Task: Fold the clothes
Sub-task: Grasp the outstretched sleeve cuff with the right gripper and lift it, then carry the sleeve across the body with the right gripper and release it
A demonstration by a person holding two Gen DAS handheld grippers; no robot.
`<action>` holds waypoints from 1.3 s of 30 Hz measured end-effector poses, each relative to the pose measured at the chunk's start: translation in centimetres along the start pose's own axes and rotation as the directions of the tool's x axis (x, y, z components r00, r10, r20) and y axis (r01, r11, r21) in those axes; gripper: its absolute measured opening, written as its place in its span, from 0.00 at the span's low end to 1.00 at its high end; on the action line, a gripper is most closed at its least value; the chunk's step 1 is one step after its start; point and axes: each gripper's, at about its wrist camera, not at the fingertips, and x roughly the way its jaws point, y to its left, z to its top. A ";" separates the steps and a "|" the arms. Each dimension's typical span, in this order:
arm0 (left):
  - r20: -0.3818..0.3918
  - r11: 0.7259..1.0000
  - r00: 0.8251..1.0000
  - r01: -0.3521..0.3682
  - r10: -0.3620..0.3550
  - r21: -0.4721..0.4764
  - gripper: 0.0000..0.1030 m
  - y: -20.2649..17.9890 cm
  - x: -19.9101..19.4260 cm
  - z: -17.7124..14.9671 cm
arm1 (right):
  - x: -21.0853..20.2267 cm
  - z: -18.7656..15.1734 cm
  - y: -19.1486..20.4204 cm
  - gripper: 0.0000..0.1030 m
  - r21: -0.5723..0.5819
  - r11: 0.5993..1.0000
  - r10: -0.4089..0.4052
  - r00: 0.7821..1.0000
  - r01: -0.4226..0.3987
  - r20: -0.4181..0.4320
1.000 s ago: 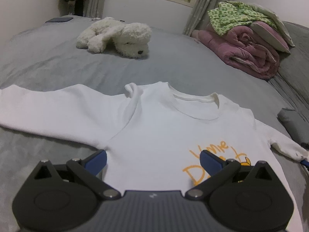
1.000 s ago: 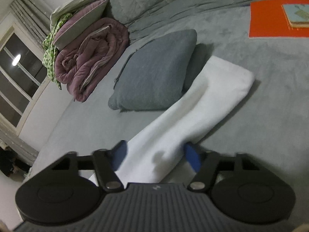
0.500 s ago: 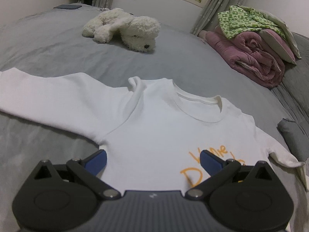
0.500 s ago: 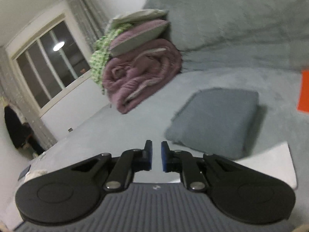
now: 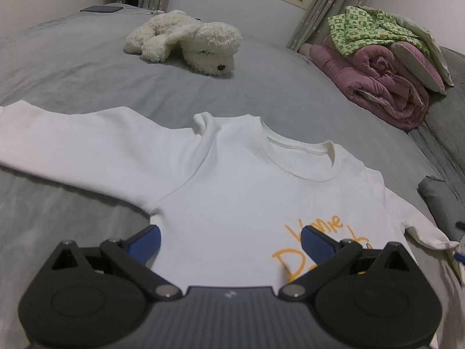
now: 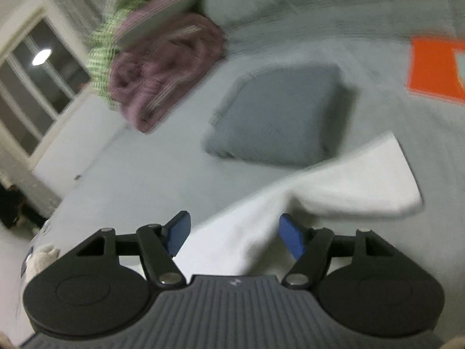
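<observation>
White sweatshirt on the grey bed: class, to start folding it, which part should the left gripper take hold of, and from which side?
Probably the long sleeve of the white sweatshirt, near its cuff at the picture's left edge. It lies flat and straight on the grey bed, so the open left gripper could pinch the cuff from above and carry it across the chest.

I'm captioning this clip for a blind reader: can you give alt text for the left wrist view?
A white sweatshirt with orange lettering lies flat on a grey bed, one sleeve stretched out to the left. The open left tongs hover over its lower part. Behind are a white plush dog and a rolled pink quilt.
</observation>
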 end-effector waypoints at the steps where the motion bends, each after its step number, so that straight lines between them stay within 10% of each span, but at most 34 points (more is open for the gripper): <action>1: -0.001 1.000 1.000 -0.001 0.001 0.002 1.00 0.0 0.0 0.0 | 0.5 -0.3 -0.4 0.69 0.015 1.000 -0.012 1.000 0.012 -0.012; 10: -0.004 0.999 1.000 -0.014 0.014 0.035 1.00 -0.3 0.2 -0.4 | 3.4 -0.2 -1.4 0.51 0.035 0.997 -0.078 0.996 0.076 0.044; 15: -0.002 0.998 1.000 -0.024 0.024 0.060 1.00 -0.7 0.4 -0.5 | 3.9 -0.3 -1.0 0.17 -0.008 0.990 -0.138 0.986 0.139 0.095; 28: -0.007 1.000 1.000 -0.005 0.005 0.026 1.00 -0.4 0.1 -0.2 | -0.4 -0.7 6.2 0.13 -0.266 0.963 0.033 0.956 0.049 0.292; 39: -0.013 1.000 1.000 0.001 -0.001 0.013 0.99 -0.2 0.0 0.2 | -3.8 -2.8 13.2 0.12 -0.436 0.894 0.237 0.933 -0.101 0.272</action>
